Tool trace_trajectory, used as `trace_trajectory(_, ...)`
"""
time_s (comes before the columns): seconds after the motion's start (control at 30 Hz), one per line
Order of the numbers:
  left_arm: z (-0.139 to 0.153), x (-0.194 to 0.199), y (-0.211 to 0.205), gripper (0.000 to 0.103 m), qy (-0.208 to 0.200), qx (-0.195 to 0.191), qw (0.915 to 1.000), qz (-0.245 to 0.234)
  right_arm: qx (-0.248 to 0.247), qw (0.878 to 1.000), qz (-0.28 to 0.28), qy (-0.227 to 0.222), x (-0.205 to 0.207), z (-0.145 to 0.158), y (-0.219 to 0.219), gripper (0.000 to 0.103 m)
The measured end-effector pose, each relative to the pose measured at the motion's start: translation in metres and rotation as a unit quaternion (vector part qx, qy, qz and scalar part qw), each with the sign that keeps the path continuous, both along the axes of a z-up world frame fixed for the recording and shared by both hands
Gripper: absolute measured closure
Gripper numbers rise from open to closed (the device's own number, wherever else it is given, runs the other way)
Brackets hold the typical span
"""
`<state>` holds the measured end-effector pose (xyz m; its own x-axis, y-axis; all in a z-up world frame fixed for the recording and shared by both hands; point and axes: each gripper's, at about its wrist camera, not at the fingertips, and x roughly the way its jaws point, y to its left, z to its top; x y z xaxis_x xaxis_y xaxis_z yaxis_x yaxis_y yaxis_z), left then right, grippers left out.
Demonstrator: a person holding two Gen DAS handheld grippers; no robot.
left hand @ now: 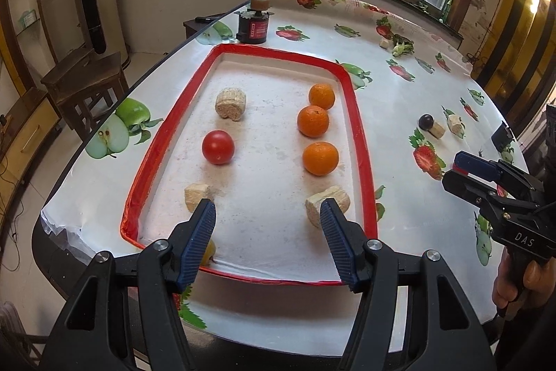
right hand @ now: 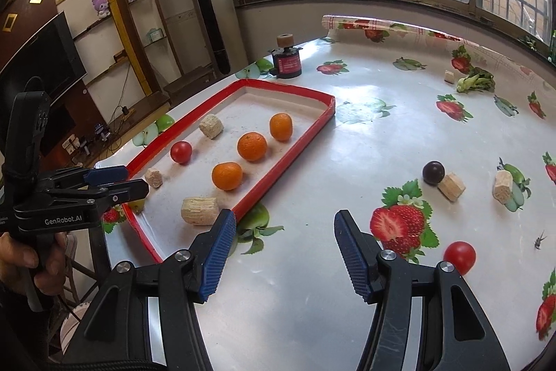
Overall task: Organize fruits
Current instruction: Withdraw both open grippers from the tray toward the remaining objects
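Both hand-held grippers are hovering with jaws apart and nothing between them, over a table holding a tray of fruit.

The left gripper (left hand: 267,214) is hanging over the near end of the red-rimmed white rectangular tray (left hand: 358,113) at the centre of its frame, where 3 round oranges (left hand: 319,158) are lining the right side and 1 red tomato (left hand: 218,146) is sitting left among 4 beige wood blocks (left hand: 230,104). The right gripper (right hand: 285,225) is hovering over the fruit-print tablecloth (right hand: 365,134); a second red tomato (right hand: 459,257) is lying at lower right, and a dark round plum (right hand: 433,172) is touching a block at right.
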<state>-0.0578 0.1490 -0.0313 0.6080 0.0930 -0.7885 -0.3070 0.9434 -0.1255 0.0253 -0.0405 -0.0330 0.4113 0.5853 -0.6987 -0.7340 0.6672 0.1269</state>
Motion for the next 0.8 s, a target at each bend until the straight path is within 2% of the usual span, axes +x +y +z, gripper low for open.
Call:
trace_trajectory(0.17, 0.005, 0.008, -0.015, 0.041, -0.002, 0.001, 0.9998, -0.018, 0.004, 1.000, -0.024, -0.003, 0.008, 0.002, -0.021, 0.038)
trace_trajectory(0.8, 0.013, 0.051, -0.085, 0.041, -0.006, 0.000, 0.9942, -0.107, 0.007, 0.993, -0.114, -0.004, 0.037, 0.007, -0.103, 0.038)
